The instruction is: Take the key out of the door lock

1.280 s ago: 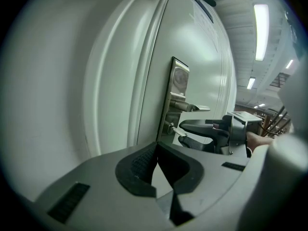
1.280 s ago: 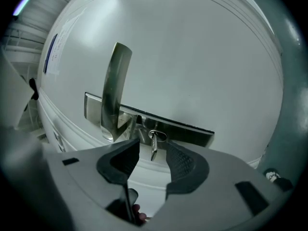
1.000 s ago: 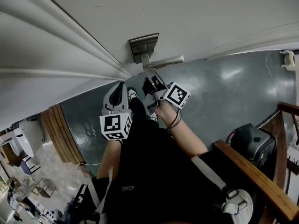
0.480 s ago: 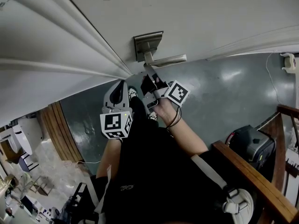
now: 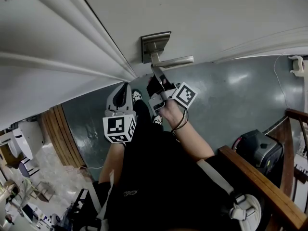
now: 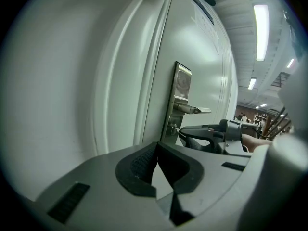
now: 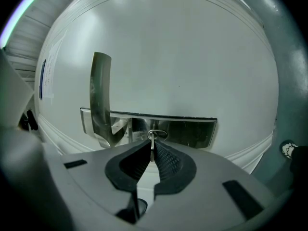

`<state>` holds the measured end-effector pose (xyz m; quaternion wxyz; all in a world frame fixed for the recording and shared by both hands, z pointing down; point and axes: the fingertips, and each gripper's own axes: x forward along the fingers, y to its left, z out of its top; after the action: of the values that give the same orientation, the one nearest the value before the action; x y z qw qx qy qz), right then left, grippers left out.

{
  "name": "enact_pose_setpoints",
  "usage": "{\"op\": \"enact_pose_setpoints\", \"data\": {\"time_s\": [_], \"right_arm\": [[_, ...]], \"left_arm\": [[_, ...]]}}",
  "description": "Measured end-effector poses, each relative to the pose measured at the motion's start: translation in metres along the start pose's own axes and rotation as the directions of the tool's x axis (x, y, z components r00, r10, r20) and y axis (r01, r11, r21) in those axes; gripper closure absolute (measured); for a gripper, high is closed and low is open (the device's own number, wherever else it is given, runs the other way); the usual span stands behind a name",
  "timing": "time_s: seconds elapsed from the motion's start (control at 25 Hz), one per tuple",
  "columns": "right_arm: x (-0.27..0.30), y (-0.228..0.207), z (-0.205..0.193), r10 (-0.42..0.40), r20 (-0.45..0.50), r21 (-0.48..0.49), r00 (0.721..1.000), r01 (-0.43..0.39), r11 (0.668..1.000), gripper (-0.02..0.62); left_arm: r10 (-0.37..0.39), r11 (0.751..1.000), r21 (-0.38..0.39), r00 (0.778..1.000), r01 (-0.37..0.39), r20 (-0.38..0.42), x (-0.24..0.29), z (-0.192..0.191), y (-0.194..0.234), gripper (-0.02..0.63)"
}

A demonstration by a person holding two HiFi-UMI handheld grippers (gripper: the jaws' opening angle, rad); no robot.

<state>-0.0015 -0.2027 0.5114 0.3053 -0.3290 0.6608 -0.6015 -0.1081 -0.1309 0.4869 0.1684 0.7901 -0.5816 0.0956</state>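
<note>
The right gripper (image 7: pixel 152 147), jaws just closing, is pinching the key (image 7: pixel 152 138) between its tips. Straight ahead of them the key is sitting in the lock (image 7: pixel 192 131) on the door (image 7: pixel 192 57). The left gripper (image 6: pixel 156 150) is idling, jaws together, empty.

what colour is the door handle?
Silvery metal. The door handle shows best in the right gripper view.

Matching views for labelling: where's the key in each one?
Head view: not visible, behind the right gripper, under the lever.
Left gripper view: key at the lock plate's lower end, right of centre.
Right gripper view: centre, pinched in the fingers.
Shared landmark: the lever.
</note>
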Motion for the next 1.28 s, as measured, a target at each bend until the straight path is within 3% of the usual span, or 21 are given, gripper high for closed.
{"op": "enact_pose_setpoints", "data": {"time_s": [0.52,1.28], "right_arm": [[0.0007,-0.0014,0.0006,-0.001,0.001,-0.029,1.000,0.001,1.000,0.566],[-0.0033,-0.0043,-0.0019,0.004,-0.002,-0.001,1.000,-0.004,1.000,0.566]], "left_arm": [[-0.005,1.000,-0.009,1.000,0.005,-0.008,-0.0015,-0.0071,0.0011,0.583],[-0.012,1.000,-0.005,1.000,0.012,-0.005,0.0029,-0.0075,-0.0068,0.583]]}}
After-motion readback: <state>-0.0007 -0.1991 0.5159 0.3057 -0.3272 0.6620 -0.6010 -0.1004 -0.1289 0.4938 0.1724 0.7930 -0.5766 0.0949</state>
